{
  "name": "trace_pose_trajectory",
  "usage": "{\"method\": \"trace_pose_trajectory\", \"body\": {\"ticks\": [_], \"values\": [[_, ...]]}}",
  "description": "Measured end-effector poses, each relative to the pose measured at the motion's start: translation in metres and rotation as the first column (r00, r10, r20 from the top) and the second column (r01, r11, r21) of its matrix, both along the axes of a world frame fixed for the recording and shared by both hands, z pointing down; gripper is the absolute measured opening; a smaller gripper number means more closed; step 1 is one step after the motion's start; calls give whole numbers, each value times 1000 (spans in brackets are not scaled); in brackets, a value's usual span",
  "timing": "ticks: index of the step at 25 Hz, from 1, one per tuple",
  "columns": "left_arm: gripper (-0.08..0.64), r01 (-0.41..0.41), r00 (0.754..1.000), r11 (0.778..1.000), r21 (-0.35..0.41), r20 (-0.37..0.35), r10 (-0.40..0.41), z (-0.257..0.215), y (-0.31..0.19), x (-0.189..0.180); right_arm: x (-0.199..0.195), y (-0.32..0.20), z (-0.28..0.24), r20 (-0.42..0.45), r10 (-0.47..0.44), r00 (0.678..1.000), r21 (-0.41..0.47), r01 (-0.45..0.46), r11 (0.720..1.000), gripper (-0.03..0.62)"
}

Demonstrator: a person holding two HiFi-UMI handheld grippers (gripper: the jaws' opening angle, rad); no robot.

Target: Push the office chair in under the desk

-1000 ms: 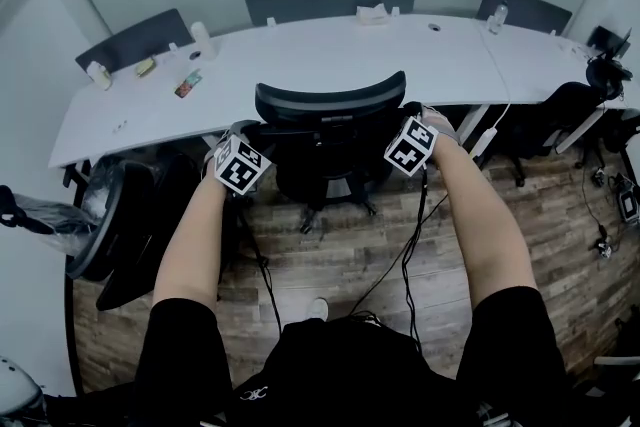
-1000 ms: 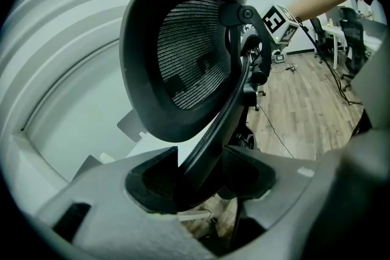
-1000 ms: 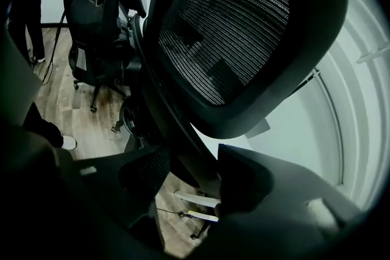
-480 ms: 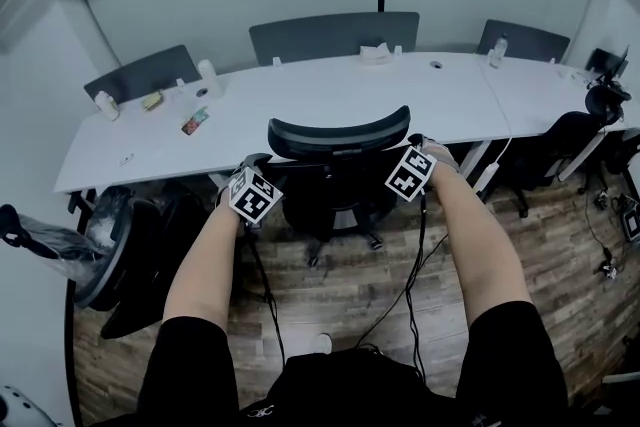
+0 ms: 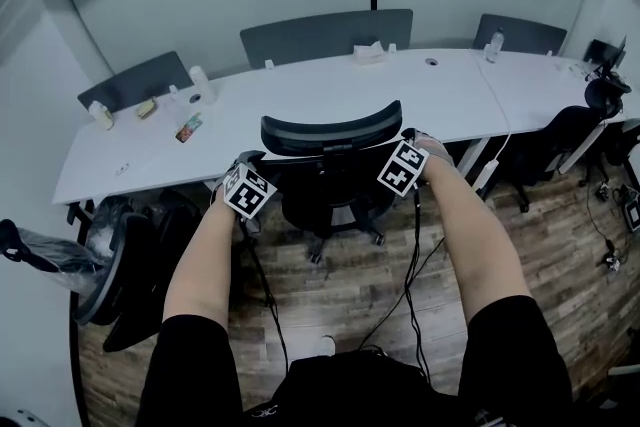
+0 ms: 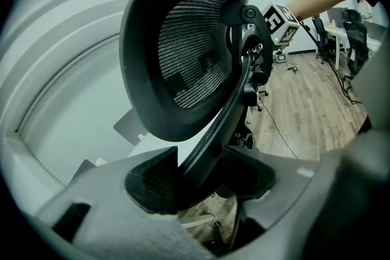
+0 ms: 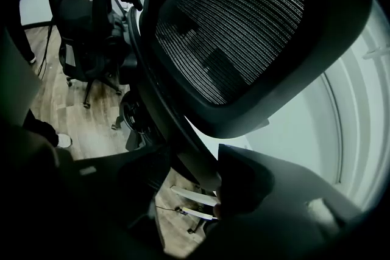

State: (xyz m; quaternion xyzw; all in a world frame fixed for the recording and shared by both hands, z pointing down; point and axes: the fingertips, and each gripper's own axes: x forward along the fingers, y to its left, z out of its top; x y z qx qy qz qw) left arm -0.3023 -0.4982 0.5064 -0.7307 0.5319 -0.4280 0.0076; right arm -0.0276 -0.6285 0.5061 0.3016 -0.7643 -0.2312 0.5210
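Overall: you stand behind the office chair point(image 5: 330, 130) with a gripper clamped on each side of its back, facing the desk point(image 5: 300, 90).
Left gripper point(image 6: 201, 175): your jaws are closed on the left frame bar point(image 6: 222, 119) of the chair's back. They stand fairly wide because the bar is thick.
Left fingers point(image 6: 146, 179): the bar rises straight up between the two dark pads, one pad on each flank and nothing else in the gap. The mesh back point(image 6: 189, 52) curves away above the fingertips, well clear of them.
Right gripper point(image 7: 189, 176): this one mirrors the other, gripping the right frame bar point(image 7: 161, 119) of the same back.
Right fingers point(image 7: 244, 182): the bar passes between the pads and lies against the lighter pad on the desk side. The inner pad is in shadow, close up to the bar.
Chair position: in the head view it faces the desk squarely, near the middle of the long white top. The top of its back overlaps the desk's near edge, and its seat and wheeled base are on the wooden floor point(image 5: 350, 265) just below that edge.
Your hands: both forearms reach forward at about the same height, and both grippers tilt downward toward the chair.
Neighbours: another dark chair point(image 5: 130, 255) stands to your left, well apart from the one you hold.
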Motion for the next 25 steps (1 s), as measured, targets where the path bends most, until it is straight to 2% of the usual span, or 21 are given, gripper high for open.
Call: {"method": "trace_pose_trajectory", "body": {"ticks": [16, 21, 25], "values": [[225, 5, 1000, 1000, 10, 2, -5, 3, -61, -18, -16, -58, 2, -16, 19, 1000, 19, -19, 1000, 247], [224, -16, 1000, 1000, 4, 0, 16, 1, -68, -21, -18, -65, 1, -32, 11, 999, 11, -11, 1000, 247], [225, 2, 1000, 1000, 13, 0, -2, 2, -66, -20, -18, -63, 2, -25, 16, 1000, 23, -16, 1000, 247]]}}
